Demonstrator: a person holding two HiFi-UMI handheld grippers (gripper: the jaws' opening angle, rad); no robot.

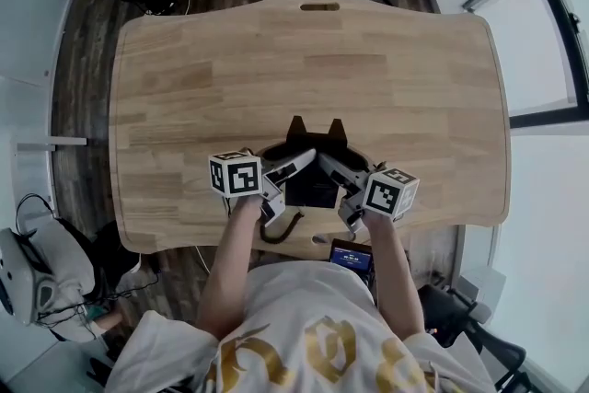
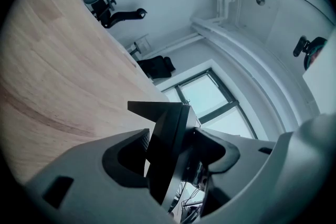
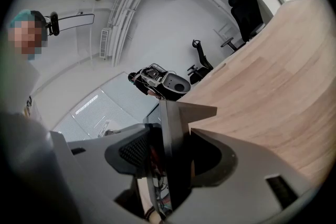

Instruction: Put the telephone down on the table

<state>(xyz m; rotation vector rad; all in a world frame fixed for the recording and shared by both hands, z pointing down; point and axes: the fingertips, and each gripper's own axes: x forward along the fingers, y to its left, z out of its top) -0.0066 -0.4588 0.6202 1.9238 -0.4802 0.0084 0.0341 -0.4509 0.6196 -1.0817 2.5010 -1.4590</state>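
While the person's two hands hold them side by side over the near edge of the wooden worktop (image 1: 386, 78), the left tool (image 1: 296, 165) and the right tool (image 1: 333, 167) each clamp one side of the black telephone (image 1: 313, 184), with their jaws pressed against its flat edges in both gripper views. The telephone sits between the two marker cubes with its two raised prongs pointing toward the worktop's middle; whether its base touches the wood cannot be told. A dark coiled cord (image 1: 279, 227) curls just below the left tool at the worktop's near edge.
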